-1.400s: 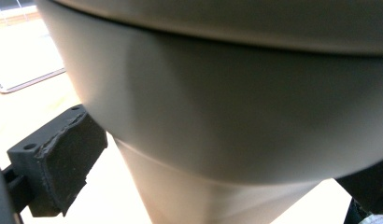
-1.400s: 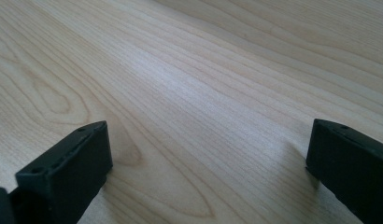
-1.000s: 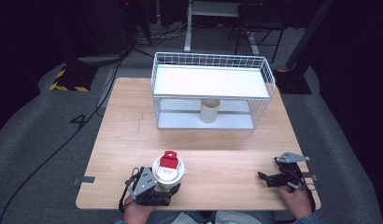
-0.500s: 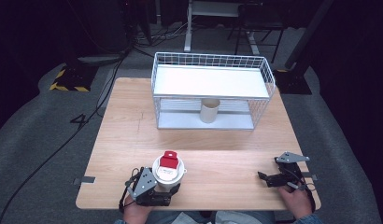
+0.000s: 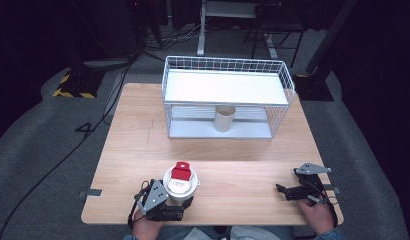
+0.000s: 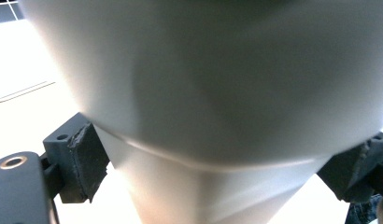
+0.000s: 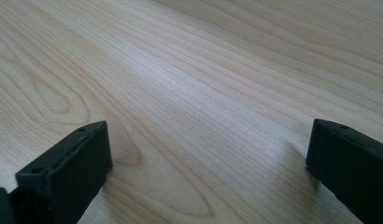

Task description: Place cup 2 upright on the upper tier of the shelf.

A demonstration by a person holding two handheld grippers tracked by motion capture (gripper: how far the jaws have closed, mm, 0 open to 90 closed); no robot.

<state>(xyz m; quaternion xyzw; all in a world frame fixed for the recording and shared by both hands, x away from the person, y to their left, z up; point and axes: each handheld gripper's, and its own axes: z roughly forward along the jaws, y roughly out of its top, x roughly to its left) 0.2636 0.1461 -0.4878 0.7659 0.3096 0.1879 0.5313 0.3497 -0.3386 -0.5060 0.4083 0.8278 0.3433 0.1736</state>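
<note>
at the table's near-left edge in the high view: left gripper (image 5: 179,200), held in a hand (image 5: 145,226) coming up from the bottom, jaws set around a white lidded cup (image 5: 181,184). cup upright on the wooden table (image 5: 233,165), red tab (image 5: 181,171) on the lid. jaws just been closing, the cup between them. seen close in the left gripper view: cup wall (image 6: 213,93) blurred and very near, one black pad (image 6: 84,161) hard against its lower left side, the other at the right edge against the opposite side; clamped on the cup, as far as can be told from the contact on both sides. pale tabletop bright behind it, a bit of wire grid in the top-left corner.

further back, mid-table: white wire rack (image 5: 228,95) with a flat white shelf on top and a lower tray beneath. standing on that lower tray, a plain beige cup (image 5: 224,118), upright, well apart from the lidded cup. dark floor and cables beyond the far edge.

at the near-right edge: right gripper (image 5: 285,191), held low over the wood in the other hand (image 5: 317,215), grey three-cornered plate (image 5: 311,169) on top, pointing leftward across the table. well apart from the lidded cup and from the rack. seen from the right gripper view: both black fingers (image 7: 68,177) wide apart, bare wood grain (image 7: 199,93) between them, nothing gripped, tips down close to the surface.
</note>
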